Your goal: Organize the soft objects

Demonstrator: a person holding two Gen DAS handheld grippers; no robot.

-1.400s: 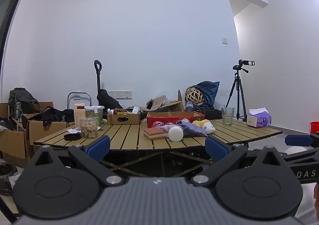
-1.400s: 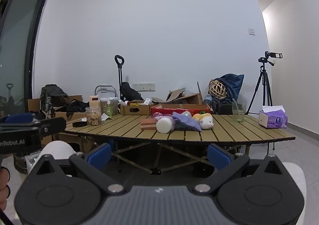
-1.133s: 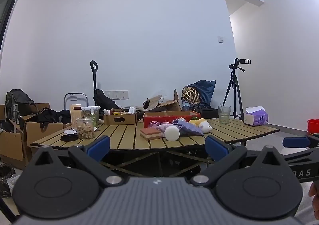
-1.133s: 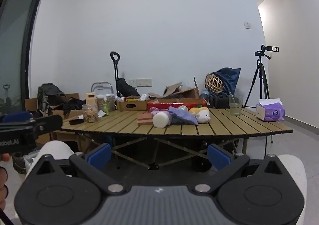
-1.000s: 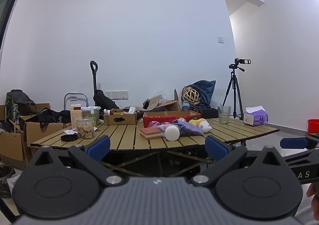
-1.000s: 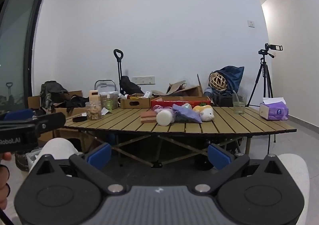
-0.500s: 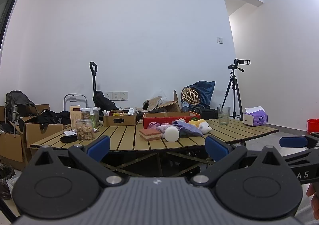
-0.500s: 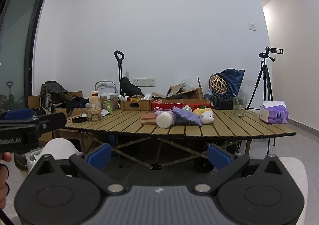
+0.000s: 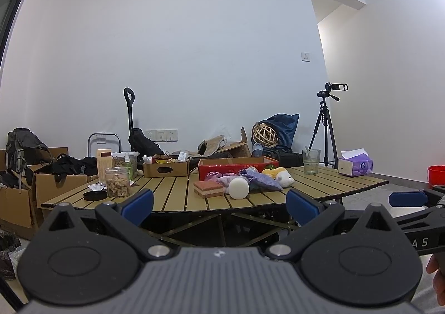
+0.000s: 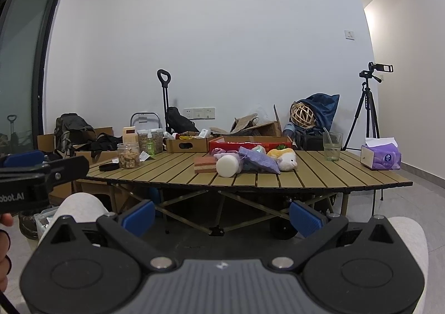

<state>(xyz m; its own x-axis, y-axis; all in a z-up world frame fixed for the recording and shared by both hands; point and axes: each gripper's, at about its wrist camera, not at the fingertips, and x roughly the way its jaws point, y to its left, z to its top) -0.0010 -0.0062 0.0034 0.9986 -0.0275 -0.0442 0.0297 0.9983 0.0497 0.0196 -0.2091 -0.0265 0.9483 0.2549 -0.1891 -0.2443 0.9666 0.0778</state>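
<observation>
A pile of soft things lies mid-table, well ahead of both grippers: an orange-and-tan sponge block (image 9: 208,188) (image 10: 205,164), a white foam cylinder (image 9: 238,188) (image 10: 227,166), a purple cloth pouch (image 9: 260,179) (image 10: 257,161) and a yellow-and-white plush toy (image 9: 281,177) (image 10: 286,159). Behind them stands a red cardboard tray (image 9: 236,168) (image 10: 250,142). My left gripper (image 9: 219,204) is open with nothing between its fingers. My right gripper (image 10: 221,216) is open and empty too, held low in front of the table's near edge.
The slatted wooden folding table (image 9: 172,197) (image 10: 319,172) also carries a snack jar (image 9: 117,182), a black lid (image 9: 95,195), a small cardboard box (image 9: 166,169), a glass (image 10: 332,146) and a purple tissue box (image 10: 381,158). Cardboard boxes and bags crowd the left floor; a tripod (image 10: 367,108) stands right.
Both views have shifted slightly: the table appears a little nearer and lower in the left wrist view. Both grippers stay open; the objects on the table have not moved.
</observation>
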